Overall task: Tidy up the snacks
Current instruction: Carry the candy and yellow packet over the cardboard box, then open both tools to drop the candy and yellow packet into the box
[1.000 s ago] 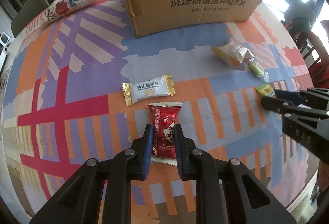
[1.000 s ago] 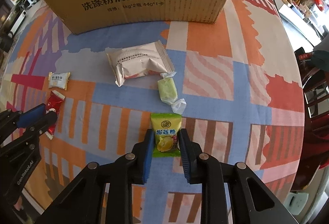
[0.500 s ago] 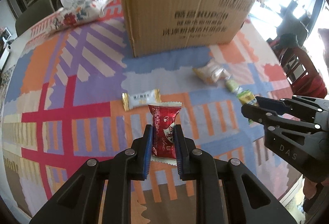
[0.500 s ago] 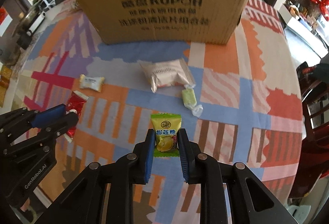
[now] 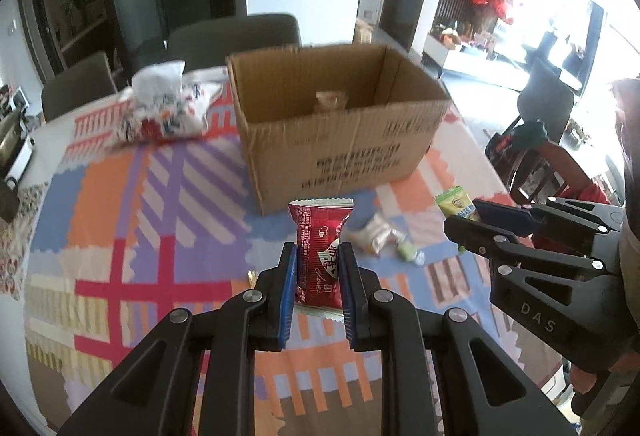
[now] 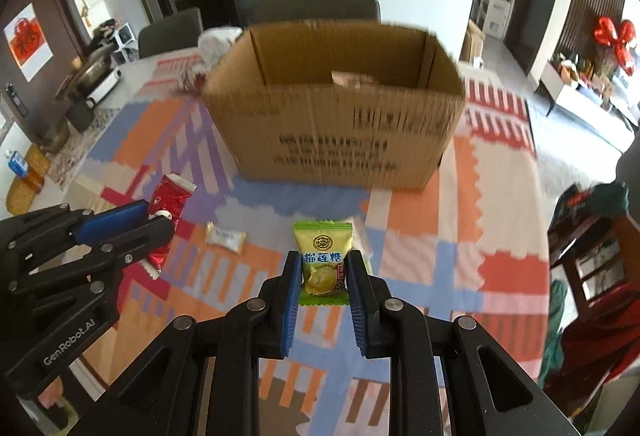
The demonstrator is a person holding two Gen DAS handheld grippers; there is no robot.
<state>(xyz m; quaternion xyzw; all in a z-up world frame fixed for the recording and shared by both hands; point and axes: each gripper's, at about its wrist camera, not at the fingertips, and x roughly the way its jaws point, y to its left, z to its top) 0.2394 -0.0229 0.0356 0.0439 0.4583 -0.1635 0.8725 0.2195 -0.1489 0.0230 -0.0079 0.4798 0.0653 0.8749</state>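
Observation:
My left gripper point(image 5: 318, 260) is shut on a red snack packet point(image 5: 320, 248), held in the air above the table. The right gripper point(image 6: 323, 268) is shut on a green and yellow durian candy packet point(image 6: 323, 260), also lifted. Each gripper shows in the other's view: the right gripper point(image 5: 476, 215) with its green packet point(image 5: 454, 201), the left gripper point(image 6: 156, 220) with its red packet point(image 6: 168, 203). Ahead stands an open cardboard box point(image 5: 340, 151) point(image 6: 340, 139) with a snack lying inside. On the cloth lie a white gold-edged packet point(image 6: 225, 238), a pale packet point(image 5: 370, 236) and a small green candy point(image 5: 408, 250).
The table wears a patchwork cloth point(image 5: 160, 195) of orange, blue and purple. A floral tissue pouch point(image 5: 164, 111) lies left of the box. Grey chairs point(image 5: 236, 35) stand behind the table, a dark wooden chair point(image 6: 592, 256) at its right. A kettle and pots point(image 6: 92, 83) sit far left.
Both grippers have risen from the table with their packets, and tilted up, so the box's open top and the room behind now show.

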